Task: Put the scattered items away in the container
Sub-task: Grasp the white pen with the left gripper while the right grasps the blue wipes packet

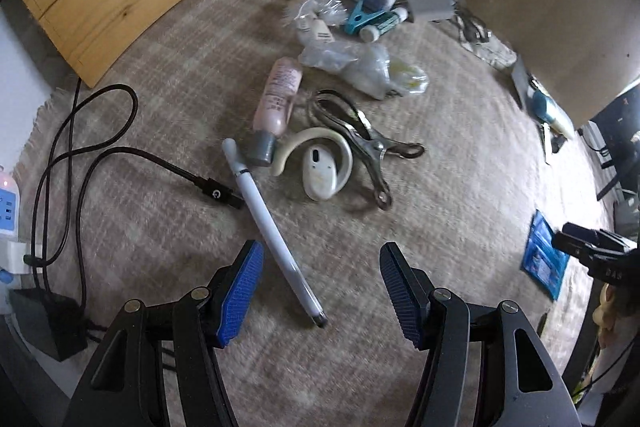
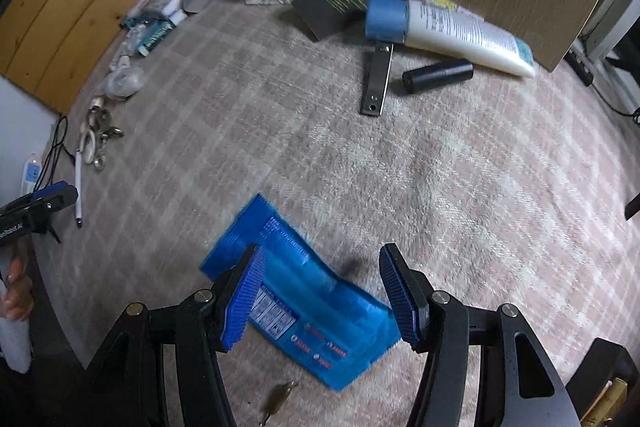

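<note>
Tidying looks barely begun: both the left gripper (image 1: 320, 287) over the white stylus (image 1: 272, 231) and the right gripper (image 2: 320, 287) over the blue packet (image 2: 304, 311) gape empty, no container in view.

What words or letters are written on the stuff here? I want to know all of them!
"...enRobot.AI", start cut off: side of the left hand-held gripper.
"BAS", partly hidden: right hand-held gripper.
Power symbol: black cable plug.
Too blurred to read: blue packet, white tube, pink bottle, black card.
</note>
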Motion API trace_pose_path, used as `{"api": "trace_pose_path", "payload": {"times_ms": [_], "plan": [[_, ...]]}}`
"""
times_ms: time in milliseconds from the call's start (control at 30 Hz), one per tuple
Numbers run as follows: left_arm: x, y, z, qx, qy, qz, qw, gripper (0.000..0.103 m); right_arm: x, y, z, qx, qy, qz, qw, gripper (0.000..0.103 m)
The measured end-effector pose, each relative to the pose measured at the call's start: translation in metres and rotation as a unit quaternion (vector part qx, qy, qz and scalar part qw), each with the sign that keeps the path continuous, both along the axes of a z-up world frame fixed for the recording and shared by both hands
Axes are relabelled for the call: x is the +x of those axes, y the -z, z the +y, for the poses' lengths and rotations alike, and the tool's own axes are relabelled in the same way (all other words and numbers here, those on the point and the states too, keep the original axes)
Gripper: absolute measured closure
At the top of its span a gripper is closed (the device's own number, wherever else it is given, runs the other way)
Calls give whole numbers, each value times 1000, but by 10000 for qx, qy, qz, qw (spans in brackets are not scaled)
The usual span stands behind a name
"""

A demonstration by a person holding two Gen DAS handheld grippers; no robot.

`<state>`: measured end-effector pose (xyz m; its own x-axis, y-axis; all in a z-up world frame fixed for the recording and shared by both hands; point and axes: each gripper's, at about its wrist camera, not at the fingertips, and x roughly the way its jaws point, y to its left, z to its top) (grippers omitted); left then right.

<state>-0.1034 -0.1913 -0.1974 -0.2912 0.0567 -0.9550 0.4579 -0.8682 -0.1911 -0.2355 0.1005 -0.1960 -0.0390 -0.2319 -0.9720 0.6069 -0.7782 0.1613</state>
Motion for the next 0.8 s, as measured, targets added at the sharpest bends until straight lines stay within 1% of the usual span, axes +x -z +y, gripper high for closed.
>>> {"api": "trace_pose_path", "payload": {"times_ms": [67,133,200,267,333,367,433,467,533,600,633,667,700,767,800], "plan": [[-3,4,-1,5,-14,-45,10000,39,-1,5,1,-48,10,-169,9998,47],[-4,8,-1,-9,-34,-96,9999,39,-1,5,2,-94,6,-168,9998,44],[-4,8,1,-91,-17,-97,9999,40,2,4,2,-104,1,-193,9998,43],[-4,8,4,-206,16,-132,9997,46,6,4,1,-141,-69,-301,9994,43],[-3,8,6,-331,30,-176,9993,56,14,4,-1,-166,-250,-423,9987,43],[-2,8,7,-375,20,-196,9991,59,18,4,-3,-125,-337,-411,9985,43],[-1,8,5,-430,-27,-219,9988,69,30,4,-8,2,-531,-309,9981,42],[0,8,5,-455,-33,-227,9987,72,34,3,-10,55,-596,-264,9979,40],[2,7,7,-520,-56,-236,9984,80,45,4,-16,235,-788,-110,9966,38],[5,7,10,-560,-61,-224,9982,85,55,5,-23,459,-1003,94,9939,36],[7,7,12,-564,-54,-216,9982,87,62,6,-26,628,-1134,272,9912,36],[8,7,14,-571,-43,-207,9981,87,69,7,-30,775,-1263,449,9879,35],[10,6,17,-566,-30,-196,9982,87,71,6,-30,788,-1272,511,9874,34],[14,6,23,-526,-6,-173,9985,88,69,6,-28,785,-1136,413,9896,36],[16,6,26,-478,2,-159,9987,88,66,5,-25,756,-1036,378,9910,39]]}}
